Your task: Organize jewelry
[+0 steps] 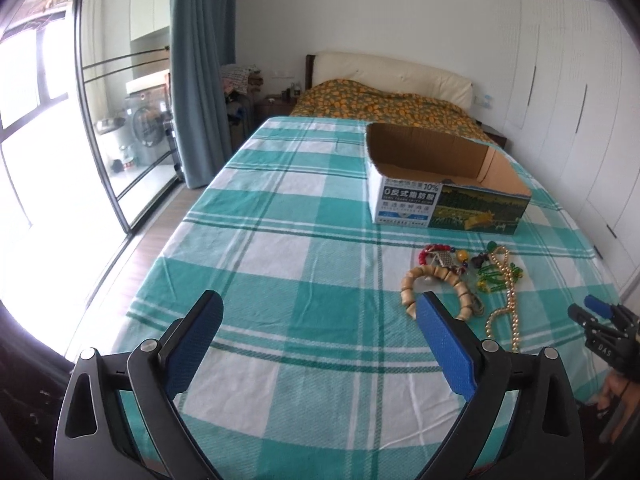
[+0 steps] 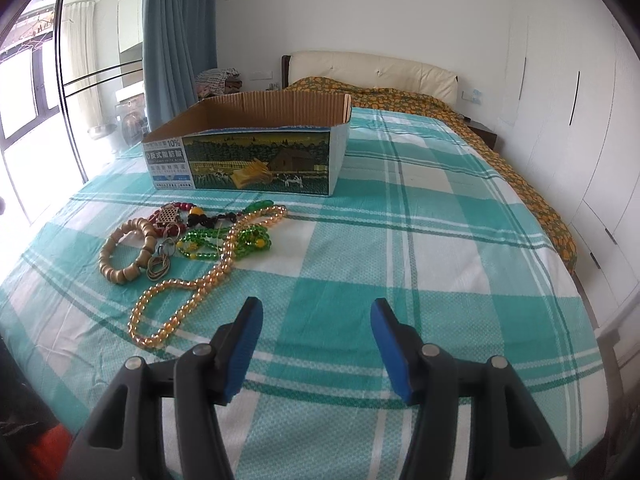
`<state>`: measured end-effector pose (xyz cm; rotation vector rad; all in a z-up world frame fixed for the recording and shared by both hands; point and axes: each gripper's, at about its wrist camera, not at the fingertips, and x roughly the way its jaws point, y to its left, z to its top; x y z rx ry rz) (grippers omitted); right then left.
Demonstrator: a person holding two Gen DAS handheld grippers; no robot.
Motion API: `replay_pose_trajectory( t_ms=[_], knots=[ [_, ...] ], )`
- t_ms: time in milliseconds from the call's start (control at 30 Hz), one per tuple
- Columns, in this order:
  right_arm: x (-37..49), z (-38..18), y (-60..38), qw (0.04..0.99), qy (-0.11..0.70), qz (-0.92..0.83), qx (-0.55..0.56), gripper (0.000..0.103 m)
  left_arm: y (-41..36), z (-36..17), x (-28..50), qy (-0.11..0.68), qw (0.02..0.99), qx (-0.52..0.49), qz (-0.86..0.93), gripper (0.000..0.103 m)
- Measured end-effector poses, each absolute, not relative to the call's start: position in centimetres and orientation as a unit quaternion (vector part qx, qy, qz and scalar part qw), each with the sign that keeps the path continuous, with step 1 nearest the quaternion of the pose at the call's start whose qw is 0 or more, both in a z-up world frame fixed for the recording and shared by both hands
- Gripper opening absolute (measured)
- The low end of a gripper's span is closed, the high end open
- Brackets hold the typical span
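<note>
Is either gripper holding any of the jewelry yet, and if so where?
No. The left gripper and right gripper are both open with only the checked bedsheet between their jaws. The jewelry pile lies untouched before the cardboard box.

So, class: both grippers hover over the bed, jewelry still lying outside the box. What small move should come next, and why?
Probably ease the open right gripper forward-left onto the gold bead necklace: it is the nearest piece, and the cardboard box looks empty.
</note>
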<state>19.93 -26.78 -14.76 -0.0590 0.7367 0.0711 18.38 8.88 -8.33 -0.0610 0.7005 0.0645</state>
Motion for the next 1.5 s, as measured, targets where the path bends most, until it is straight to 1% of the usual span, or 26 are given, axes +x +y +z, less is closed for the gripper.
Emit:
replay_pose_trajectory(
  t_ms=[267,433,467,500,633,767,833,900,967,1200,1300,1500],
  knots=[
    [19.0,-16.4,-27.1,0.927,0.374,0.027,-0.018,0.057,7.7,-13.2,19.0,0.379,0.925,-0.034,0.02,0.098],
    [18.8,-17.2,-27.2,0.923,0.384,0.024,-0.012,0.059,6.5,-14.8,19.3,0.39,0.921,-0.022,0.008,0.098],
    [18.8,-17.3,-27.1,0.922,0.386,0.025,-0.011,0.063,6.4,-15.0,19.3,0.392,0.92,-0.022,0.007,0.098],
    [18.8,-17.5,-27.0,0.921,0.388,0.027,-0.01,0.065,6.3,-15.2,19.4,0.393,0.919,-0.023,0.006,0.098],
    [18.9,-18.2,-26.7,0.917,0.397,0.031,-0.008,0.065,6.0,-16.0,19.5,0.4,0.916,-0.025,0.003,0.098],
    [18.7,-18.4,-26.4,0.919,0.392,0.031,-0.01,0.068,5.6,-16.5,19.6,0.406,0.914,-0.02,-0.001,0.098],
    [18.6,-18.5,-26.3,0.92,0.39,0.033,-0.01,0.072,5.3,-16.9,19.8,0.41,0.912,-0.019,-0.004,0.098],
    [18.5,-18.6,-26.0,0.921,0.387,0.035,-0.016,0.078,5.2,-17.2,20.0,0.415,0.909,-0.019,-0.006,0.098],
    [18.4,-18.8,-25.6,0.923,0.383,0.03,-0.03,0.079,5.1,-17.6,20.2,0.421,0.907,-0.022,-0.007,0.098],
    [18.1,-18.9,-25.6,0.928,0.371,0.033,-0.024,0.082,5.0,-18.9,20.8,0.444,0.895,-0.032,-0.008,0.098],
    [18.0,-19.0,-25.6,0.929,0.368,0.032,-0.024,0.083,4.9,-19.1,20.8,0.442,0.896,-0.027,-0.005,0.098],
    [18.0,-19.0,-25.4,0.929,0.368,0.032,-0.024,0.086,4.1,-19.4,20.9,0.444,0.896,0.003,-0.004,0.103]
  ],
)
